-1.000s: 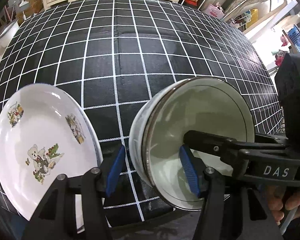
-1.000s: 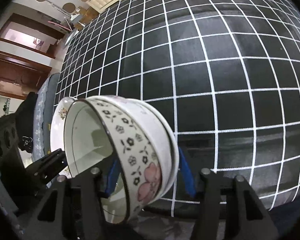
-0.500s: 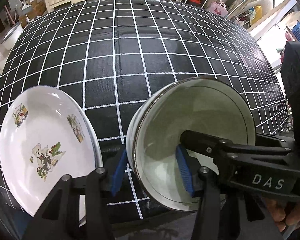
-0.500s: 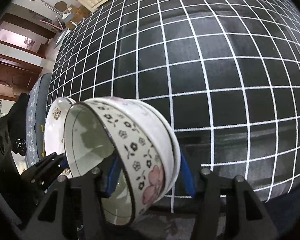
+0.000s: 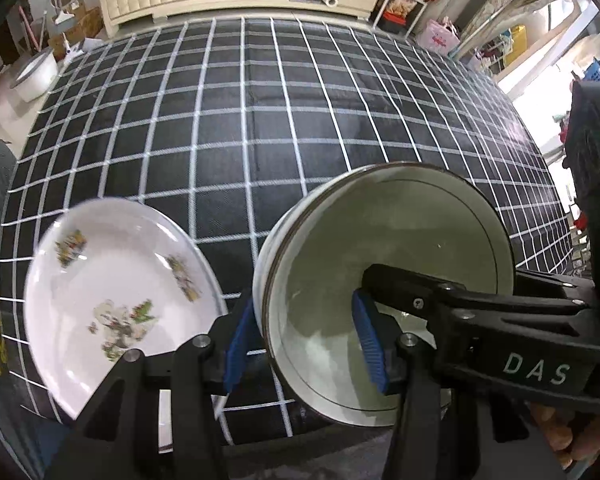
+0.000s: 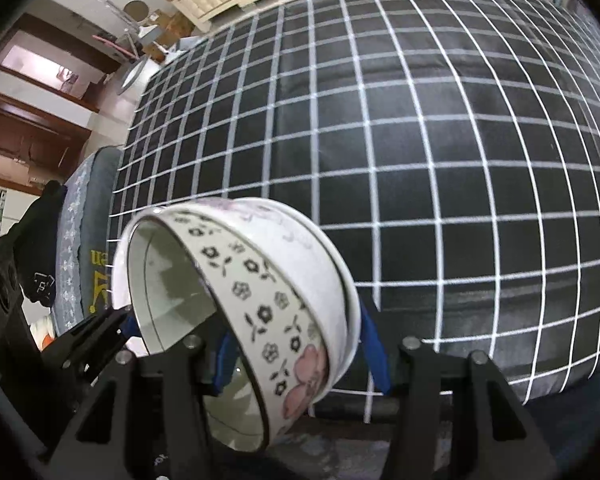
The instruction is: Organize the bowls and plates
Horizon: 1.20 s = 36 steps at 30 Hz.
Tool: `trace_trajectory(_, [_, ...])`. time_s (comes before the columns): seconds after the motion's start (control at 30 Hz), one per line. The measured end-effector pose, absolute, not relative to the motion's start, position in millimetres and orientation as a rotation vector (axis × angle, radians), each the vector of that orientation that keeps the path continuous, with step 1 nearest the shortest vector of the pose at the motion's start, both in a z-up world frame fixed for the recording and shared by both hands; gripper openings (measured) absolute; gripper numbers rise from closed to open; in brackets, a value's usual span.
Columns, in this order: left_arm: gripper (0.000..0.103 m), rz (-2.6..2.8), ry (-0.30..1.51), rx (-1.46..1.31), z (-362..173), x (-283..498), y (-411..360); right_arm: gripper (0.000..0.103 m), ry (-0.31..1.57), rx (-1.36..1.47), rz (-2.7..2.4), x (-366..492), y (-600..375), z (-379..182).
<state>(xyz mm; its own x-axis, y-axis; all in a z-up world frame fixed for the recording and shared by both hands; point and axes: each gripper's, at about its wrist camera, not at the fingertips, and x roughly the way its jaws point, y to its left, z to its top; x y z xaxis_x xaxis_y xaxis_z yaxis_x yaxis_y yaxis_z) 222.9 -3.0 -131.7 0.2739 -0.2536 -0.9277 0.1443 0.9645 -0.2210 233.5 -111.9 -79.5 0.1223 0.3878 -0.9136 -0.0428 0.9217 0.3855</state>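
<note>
White bowls [image 6: 300, 280], two nested with a black flower band, tipped on edge above the black checked tablecloth [image 6: 460, 160]. My right gripper [image 6: 300, 344] is clamped on their rim, one blue pad inside, one outside. My left gripper [image 5: 304, 344] pinches the edge of the teddy-print plate [image 5: 112, 300], tilted, just left of the bowls [image 5: 384, 292].
</note>
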Motion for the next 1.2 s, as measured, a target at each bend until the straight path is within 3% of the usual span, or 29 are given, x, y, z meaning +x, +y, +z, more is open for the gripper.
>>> trace_trajectory(0.43, [0.046, -0.120, 1.201, -0.158, -93.3, 218.6, 84.3, 0.058, 1.411, 0.202, 0.478, 249.7, -13.2, -59.7])
trace_trajectory(0.8, [0.046, -0.012, 1.265, -0.233, -124.4, 197.5, 150.0, 0.058, 1.525, 0.145, 0.547, 248.0, 48.8, -98.5])
trace_trajectory(1.2, [0.045, -0.028, 1.265, -0.266, -135.5, 190.8, 159.5, 0.057, 1.511, 0.130, 0.562, 246.7, 52.6, -102.6])
